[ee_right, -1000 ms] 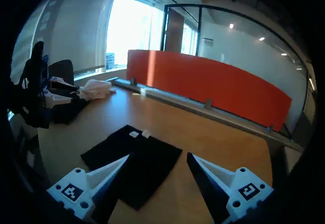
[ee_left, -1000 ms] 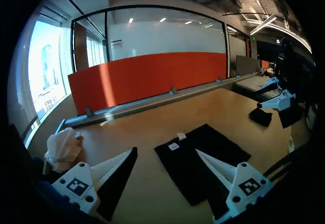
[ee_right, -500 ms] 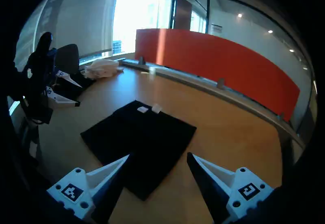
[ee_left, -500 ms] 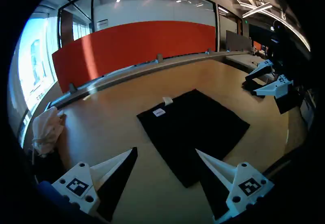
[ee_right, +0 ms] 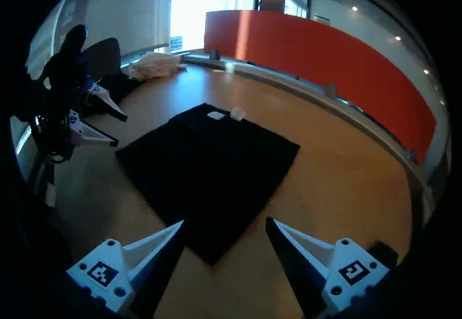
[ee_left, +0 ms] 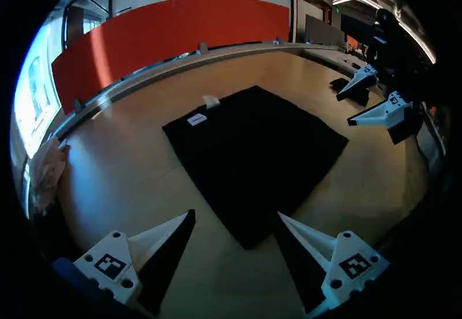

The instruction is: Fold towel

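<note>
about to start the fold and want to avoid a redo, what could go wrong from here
1. The towel lies flat on the smooth table. The open left gripper and right gripper could skim over their corners, or catch too little cloth so that it slips out.
2. Each gripper faces a different corner, so uneven lifting would likely skew the fold.
</note>
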### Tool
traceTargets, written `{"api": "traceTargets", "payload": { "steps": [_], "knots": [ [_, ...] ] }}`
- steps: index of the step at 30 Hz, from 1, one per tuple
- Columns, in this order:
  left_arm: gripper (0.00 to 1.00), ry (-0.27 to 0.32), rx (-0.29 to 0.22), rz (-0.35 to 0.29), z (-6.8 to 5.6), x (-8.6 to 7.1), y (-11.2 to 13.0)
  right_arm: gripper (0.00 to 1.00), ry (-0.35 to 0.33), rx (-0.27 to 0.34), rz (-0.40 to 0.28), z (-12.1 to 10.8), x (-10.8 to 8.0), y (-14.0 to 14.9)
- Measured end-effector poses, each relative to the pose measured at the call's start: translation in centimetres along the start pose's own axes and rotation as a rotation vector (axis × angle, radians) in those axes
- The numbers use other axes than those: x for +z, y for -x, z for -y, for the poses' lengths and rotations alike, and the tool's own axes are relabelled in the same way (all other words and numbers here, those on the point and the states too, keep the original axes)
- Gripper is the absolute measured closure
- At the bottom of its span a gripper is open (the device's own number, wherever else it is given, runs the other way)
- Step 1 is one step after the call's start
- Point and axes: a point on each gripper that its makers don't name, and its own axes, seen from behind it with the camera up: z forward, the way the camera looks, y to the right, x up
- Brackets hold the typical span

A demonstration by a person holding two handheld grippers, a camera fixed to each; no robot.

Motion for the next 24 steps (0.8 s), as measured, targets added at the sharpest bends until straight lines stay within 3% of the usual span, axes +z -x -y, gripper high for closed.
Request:
{"api": "traceTargets", "payload": {
  "steps": [13,24],
  "knots": [
    [0.06,0.058,0.002,0.125,-1.7,1.5,3.3,0.01,-0.034,-0.001,0.080,0.5,1.3,3.6],
    [0.06,0.068,-0.002,0.154,-2.1,1.8,3.9,0.07,-0.056,0.007,0.117,0.6,1.7,5.1]
  ]
}}
